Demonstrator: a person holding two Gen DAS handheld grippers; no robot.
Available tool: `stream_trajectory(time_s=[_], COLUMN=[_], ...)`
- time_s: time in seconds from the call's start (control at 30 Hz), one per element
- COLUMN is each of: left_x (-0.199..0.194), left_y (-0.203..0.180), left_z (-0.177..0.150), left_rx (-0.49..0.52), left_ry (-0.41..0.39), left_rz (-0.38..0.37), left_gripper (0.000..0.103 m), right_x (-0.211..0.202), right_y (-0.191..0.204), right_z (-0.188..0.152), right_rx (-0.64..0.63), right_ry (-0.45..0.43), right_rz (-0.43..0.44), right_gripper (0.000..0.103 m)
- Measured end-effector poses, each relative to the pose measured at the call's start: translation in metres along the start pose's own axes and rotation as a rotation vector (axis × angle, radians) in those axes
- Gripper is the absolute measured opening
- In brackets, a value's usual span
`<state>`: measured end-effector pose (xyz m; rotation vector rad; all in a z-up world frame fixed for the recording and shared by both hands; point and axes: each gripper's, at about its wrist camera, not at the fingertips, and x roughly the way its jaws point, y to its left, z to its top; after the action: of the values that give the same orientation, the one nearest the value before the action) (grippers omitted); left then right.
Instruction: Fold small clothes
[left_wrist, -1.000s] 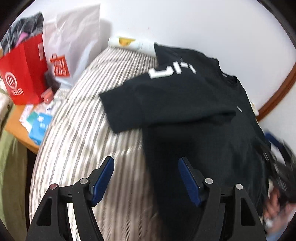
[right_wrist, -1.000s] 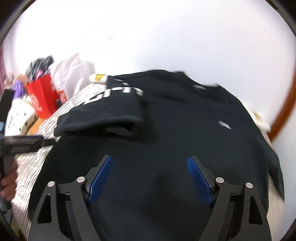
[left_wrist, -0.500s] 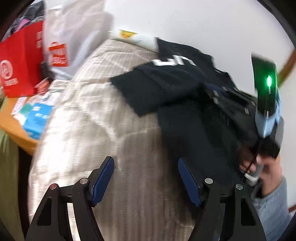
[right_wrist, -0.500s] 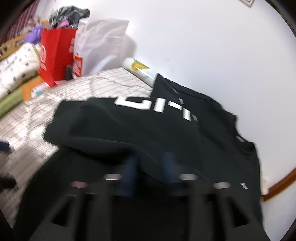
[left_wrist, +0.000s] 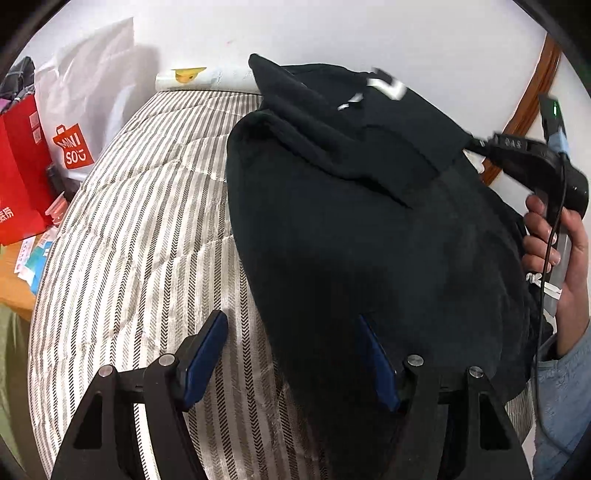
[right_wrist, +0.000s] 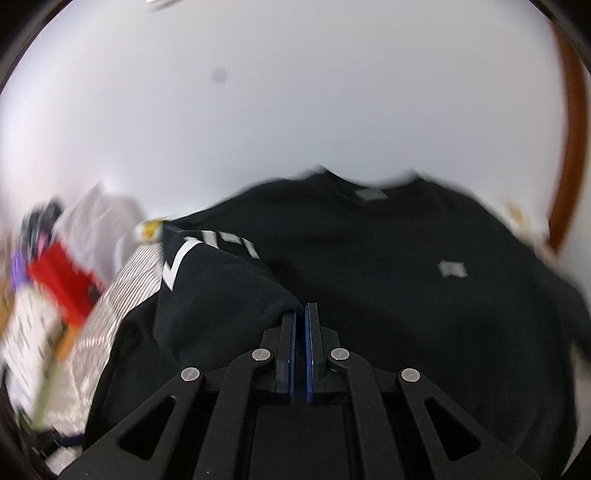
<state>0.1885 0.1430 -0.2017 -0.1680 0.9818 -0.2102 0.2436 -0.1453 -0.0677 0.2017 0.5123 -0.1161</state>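
Pinching the sleeve (right_wrist: 221, 295) across the black tee (left_wrist: 369, 258), right gripper (right_wrist: 300, 310) is clamped; left gripper (left_wrist: 295, 354) gapes over the near hem

A black T-shirt (left_wrist: 369, 229) with white lettering was spread on the striped bed (left_wrist: 140, 229), its sleeve folded across.

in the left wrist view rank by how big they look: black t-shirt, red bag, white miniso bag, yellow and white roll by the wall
1. black t-shirt, by far the largest.
2 and 3. white Miniso bag and red bag look alike; the frame edge cuts off the red one, so no ranking.
4. yellow and white roll, the smallest, also farthest from the camera.
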Motion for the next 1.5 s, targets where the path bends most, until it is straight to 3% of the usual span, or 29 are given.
stream_trajectory(time_s=[0.1, 0.23, 0.3, 0.37, 0.43, 0.6, 0.73, 0.8, 0.83, 0.97, 1.0, 1.03, 1.13, 1.27, 1.5], left_x=[-0.002, -0.006, -0.009, -0.014, -0.017, -0.024, -0.024, -0.024, -0.025, -0.026, -0.027, -0.028, -0.033, -0.049, -0.078], left_y=[-0.001, -0.007, -0.01, -0.014, -0.019, -0.033, -0.037, -0.036, -0.035, -0.035, -0.034, -0.033, -0.029, -0.019, -0.009], left_z=[-0.002, -0.01, -0.019, -0.029, -0.037, -0.053, -0.057, -0.056, -0.056, -0.056, -0.056, -0.057, -0.06, -0.072, -0.106], left_rx=[-0.012, -0.001, 0.003, 0.005, 0.015, 0.042, 0.042, 0.033, 0.028, 0.02, 0.012, -0.005, -0.029, -0.056, -0.064], left_ry=[0.023, 0.041, 0.039, 0.037, 0.027, -0.016, -0.042, -0.051, -0.057, -0.064, -0.065, -0.071, -0.079, -0.091, -0.069], left_rz=[0.012, 0.035, 0.045, 0.051, 0.063, 0.132, 0.165, 0.167, 0.176, 0.157, 0.146, 0.148, 0.138, 0.097, 0.096], left_gripper=[0.068, 0.068, 0.068, 0.068, 0.068, 0.068, 0.065, 0.056, 0.052, 0.016, 0.014, 0.012, 0.008, 0.008, 0.008], right_x=[0.004, -0.001, -0.021, -0.041, -0.066, -0.123, -0.16, -0.17, -0.171, -0.167, -0.168, -0.17, -0.165, -0.176, -0.2], right_y=[-0.04, -0.076, -0.087, -0.096, -0.112, -0.167, -0.198, -0.204, -0.205, -0.209, -0.212, -0.213, -0.204, -0.192, -0.166], right_z=[-0.009, -0.032, -0.049, -0.065, -0.085, -0.138, -0.177, -0.193, -0.198, -0.21, -0.214, -0.214, -0.209, -0.203, -0.209], right_rx=[0.109, 0.136, 0.089, 0.04, 0.015, 0.049, 0.095, 0.104, 0.105, 0.151, 0.171, 0.176, 0.161, 0.13, 0.068], right_ry=[0.053, 0.141, 0.15, 0.15, 0.153, 0.219, 0.235, 0.242, 0.247, 0.229, 0.215, 0.191, 0.159, 0.131, 0.151], right_rz=[-0.028, -0.072, -0.155, -0.205, -0.251, -0.329, -0.327, -0.291, -0.275, -0.237, -0.222, -0.219, -0.192, -0.165, -0.157], right_gripper=[0.007, 0.022, 0.025, 0.036, 0.054, 0.068, 0.074, 0.075, 0.074, 0.074, 0.069, 0.051, 0.015, 0.012, 0.011])
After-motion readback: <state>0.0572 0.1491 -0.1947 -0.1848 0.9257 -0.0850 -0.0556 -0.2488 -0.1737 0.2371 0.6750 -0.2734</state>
